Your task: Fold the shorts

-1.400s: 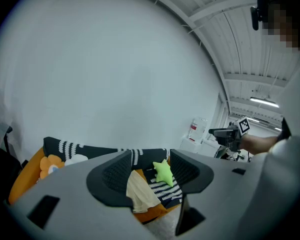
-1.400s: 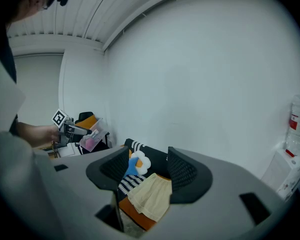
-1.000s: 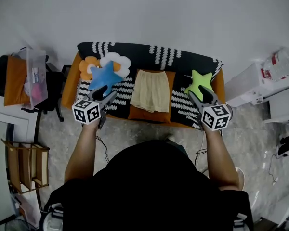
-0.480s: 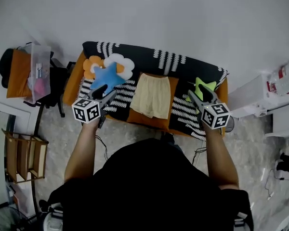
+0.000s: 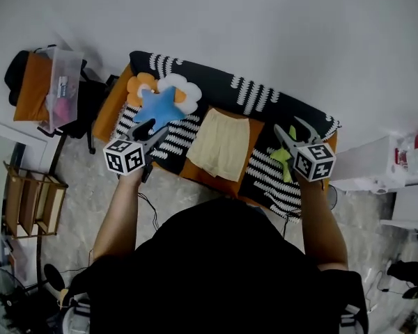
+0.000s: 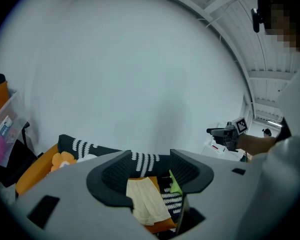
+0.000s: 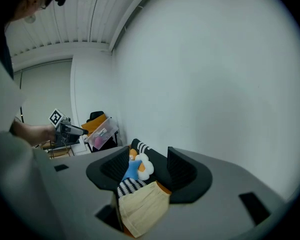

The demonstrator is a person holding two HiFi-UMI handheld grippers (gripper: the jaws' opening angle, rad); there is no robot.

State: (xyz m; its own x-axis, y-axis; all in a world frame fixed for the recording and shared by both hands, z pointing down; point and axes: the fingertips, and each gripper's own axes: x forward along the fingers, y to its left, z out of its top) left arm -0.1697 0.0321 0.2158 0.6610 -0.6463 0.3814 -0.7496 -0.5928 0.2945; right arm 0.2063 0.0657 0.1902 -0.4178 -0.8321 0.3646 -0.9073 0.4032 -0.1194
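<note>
Pale yellow shorts [image 5: 221,145] lie flat on an orange cushion in the middle of a sofa covered by a black-and-white blanket [image 5: 265,96]. My left gripper [image 5: 153,132] hangs in the air before the sofa's left part, open and holding nothing. My right gripper [image 5: 292,131] hovers over the sofa's right part, also open and holding nothing. In the left gripper view the shorts [image 6: 147,201] show between the spread jaws of the left gripper [image 6: 150,171]. In the right gripper view the shorts [image 7: 142,209] lie below the right gripper [image 7: 147,166].
A blue star pillow [image 5: 157,106] and a flower pillow [image 5: 184,92] sit on the sofa's left, a green star pillow [image 5: 284,155] on its right. A chair with a clear box [image 5: 63,82] stands left; a wooden rack [image 5: 28,200] and white furniture [image 5: 404,179] flank the floor.
The head view has swung, so the sofa looks more slanted. My right gripper now covers part of the green star pillow. Both grippers stay open and the shorts have not moved.
</note>
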